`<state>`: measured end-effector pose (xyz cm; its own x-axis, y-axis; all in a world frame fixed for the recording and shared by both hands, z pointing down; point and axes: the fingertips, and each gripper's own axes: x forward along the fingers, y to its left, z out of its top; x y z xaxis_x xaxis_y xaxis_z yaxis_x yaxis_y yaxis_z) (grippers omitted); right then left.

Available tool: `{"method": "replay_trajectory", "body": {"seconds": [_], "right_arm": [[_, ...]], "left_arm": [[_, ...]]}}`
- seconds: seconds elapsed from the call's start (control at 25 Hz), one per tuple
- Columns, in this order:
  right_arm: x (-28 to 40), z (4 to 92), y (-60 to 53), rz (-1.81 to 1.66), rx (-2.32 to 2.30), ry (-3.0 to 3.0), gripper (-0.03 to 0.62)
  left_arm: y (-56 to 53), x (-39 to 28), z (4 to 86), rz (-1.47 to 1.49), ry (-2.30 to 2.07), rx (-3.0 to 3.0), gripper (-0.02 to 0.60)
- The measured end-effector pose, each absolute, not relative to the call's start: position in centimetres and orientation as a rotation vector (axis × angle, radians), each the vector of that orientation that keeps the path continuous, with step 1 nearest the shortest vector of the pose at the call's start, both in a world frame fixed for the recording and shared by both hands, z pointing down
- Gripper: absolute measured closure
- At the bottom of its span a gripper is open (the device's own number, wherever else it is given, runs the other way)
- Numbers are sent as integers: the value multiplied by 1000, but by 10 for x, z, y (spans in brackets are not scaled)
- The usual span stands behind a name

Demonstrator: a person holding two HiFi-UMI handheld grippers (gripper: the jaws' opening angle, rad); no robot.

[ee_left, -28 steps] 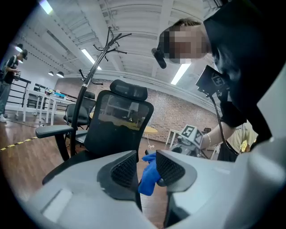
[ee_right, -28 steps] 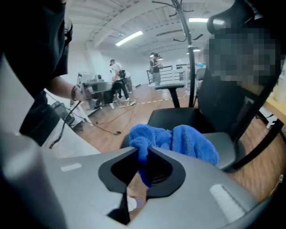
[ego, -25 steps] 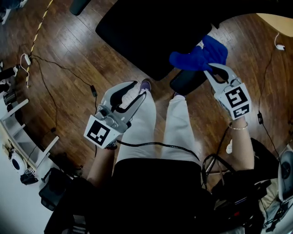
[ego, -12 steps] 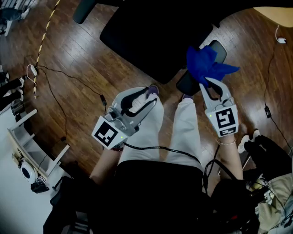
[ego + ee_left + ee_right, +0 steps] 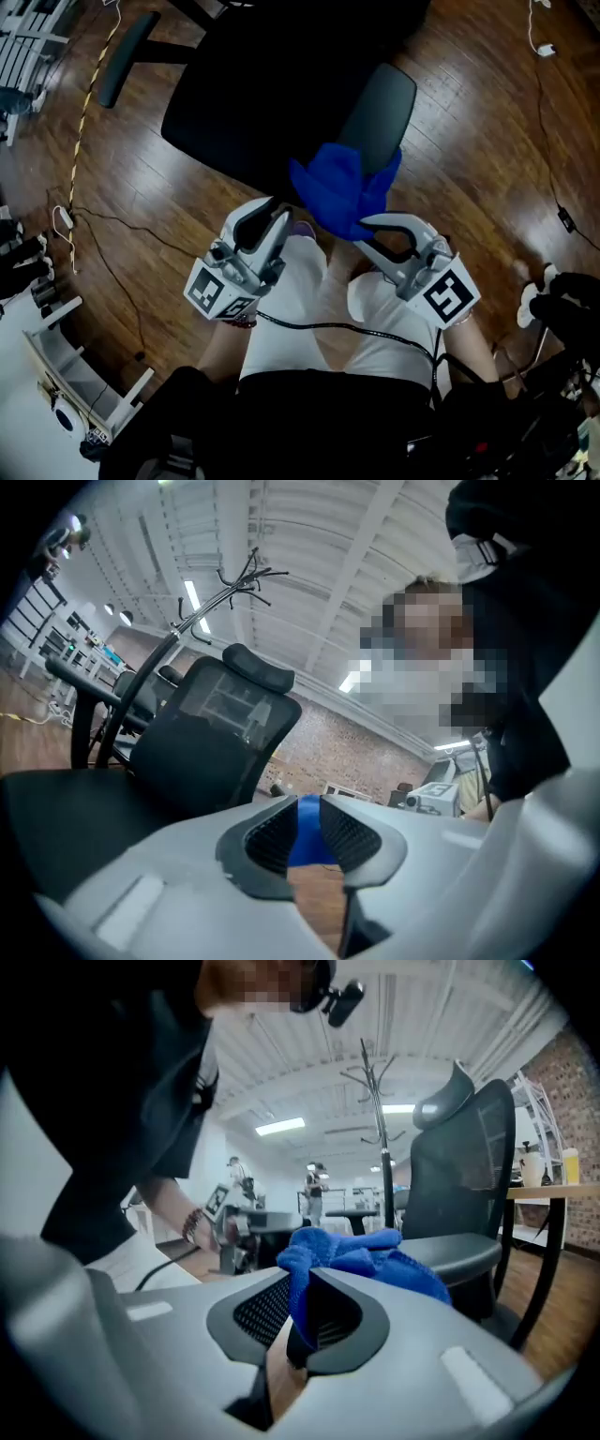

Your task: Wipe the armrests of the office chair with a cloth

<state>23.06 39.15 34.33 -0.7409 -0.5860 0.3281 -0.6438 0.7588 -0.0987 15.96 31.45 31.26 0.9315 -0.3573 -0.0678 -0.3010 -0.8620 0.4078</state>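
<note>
The black office chair (image 5: 262, 94) stands before me, its right armrest (image 5: 380, 108) a dark pad and its left armrest (image 5: 124, 58) further off. A blue cloth (image 5: 339, 187) hangs bunched over the seat's near edge, and my right gripper (image 5: 361, 232) is shut on its lower end. The right gripper view shows the cloth (image 5: 361, 1255) pinched in the right gripper (image 5: 298, 1312). My left gripper (image 5: 270, 214) sits just left of the cloth with its jaws closing. In its own view a strip of cloth (image 5: 305, 832) shows in the left gripper (image 5: 306, 829); no pad visibly presses it.
My legs in white trousers (image 5: 309, 300) are below the grippers. Cables (image 5: 112, 253) trail over the wood floor, and a white rack (image 5: 56, 366) stands at the left. A coat stand (image 5: 375, 1129) and a desk edge (image 5: 553, 1194) are near the chair.
The right gripper swung left with the cloth, from the right armrest to the seat's near edge. The left gripper came up beside it and its jaws narrowed.
</note>
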Motion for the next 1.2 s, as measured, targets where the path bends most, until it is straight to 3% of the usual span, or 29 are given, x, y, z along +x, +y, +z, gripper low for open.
{"method": "replay_trajectory", "body": {"seconds": [0.44,0.64,0.92,1.2], "right_arm": [[348,477,339,-238,1252,-2853,549],[371,463,329,-354,1532,-2948,549],[358,343,296,-617,1696,-3080,549],[360,350,294,-394,1855,-3237,553]], "left_arm": [[289,174,346,-850,-545,2872,471],[308,196,406,-656,-609,2910,469],[315,203,432,-515,-553,2890,468],[332,217,447,-379,-497,3004,471]]}}
